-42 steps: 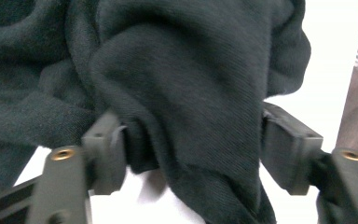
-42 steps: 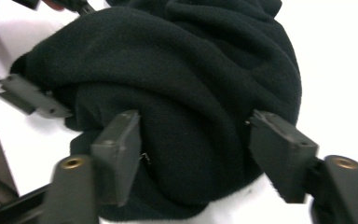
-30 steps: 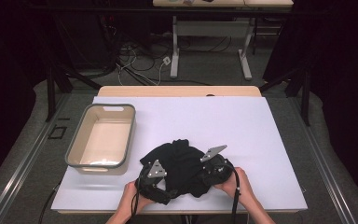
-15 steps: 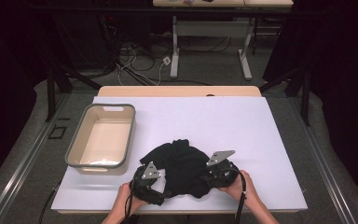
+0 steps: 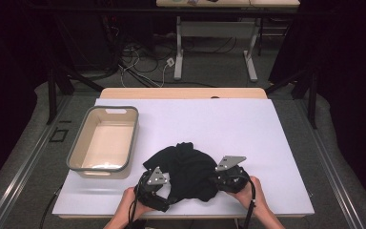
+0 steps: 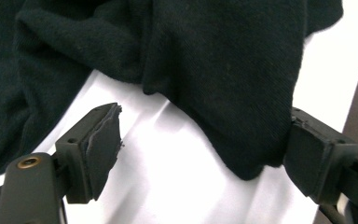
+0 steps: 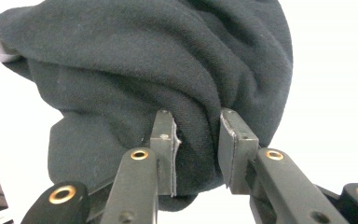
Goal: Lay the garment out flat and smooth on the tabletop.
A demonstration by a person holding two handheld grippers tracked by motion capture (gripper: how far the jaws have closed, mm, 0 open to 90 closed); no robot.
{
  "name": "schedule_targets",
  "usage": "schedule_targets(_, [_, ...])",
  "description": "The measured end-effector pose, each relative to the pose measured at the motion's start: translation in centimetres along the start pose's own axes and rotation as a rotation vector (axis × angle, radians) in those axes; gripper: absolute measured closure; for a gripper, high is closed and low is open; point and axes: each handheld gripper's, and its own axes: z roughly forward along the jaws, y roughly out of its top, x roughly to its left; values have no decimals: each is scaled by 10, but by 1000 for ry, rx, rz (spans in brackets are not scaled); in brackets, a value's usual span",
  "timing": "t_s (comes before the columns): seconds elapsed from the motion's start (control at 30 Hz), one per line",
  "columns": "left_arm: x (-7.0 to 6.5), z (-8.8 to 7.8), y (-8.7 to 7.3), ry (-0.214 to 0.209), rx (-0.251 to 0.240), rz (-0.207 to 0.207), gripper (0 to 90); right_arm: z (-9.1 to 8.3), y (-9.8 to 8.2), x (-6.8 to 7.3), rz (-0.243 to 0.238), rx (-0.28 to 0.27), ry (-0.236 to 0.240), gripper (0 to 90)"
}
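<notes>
Right gripper (image 7: 196, 140): jaws have just been closing and now pinch a fold of the black garment (image 5: 186, 171) between the pads. Left gripper (image 6: 200, 154): jaws have been narrowing but stand wide; a garment corner hangs between them, touching one pad (image 6: 307, 161). The garment lies bunched on the white table (image 5: 267, 138), between both grippers.

One black cloth (image 5: 188, 169), one tub (image 5: 104, 139)
</notes>
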Motion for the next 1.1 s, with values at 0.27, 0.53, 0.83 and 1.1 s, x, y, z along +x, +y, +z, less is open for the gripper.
schedule_targets(0.27, [-12, 1, 2, -19, 36, 19, 335, -1, -3, -4, 39, 42, -4, 614])
schedule_targets(0.53, [-10, 3, 0, -28, -20, 6, 576, -7, 3, 6, -13, 15, 0, 372])
schedule_targets(0.83, [-9, 10, 2, -53, -70, -5, 753, -9, 12, 27, -72, -42, -14, 351])
schedule_targets(1.1, [-13, 17, 9, -43, -100, -12, 768, -4, 19, 39, -94, -40, 17, 278])
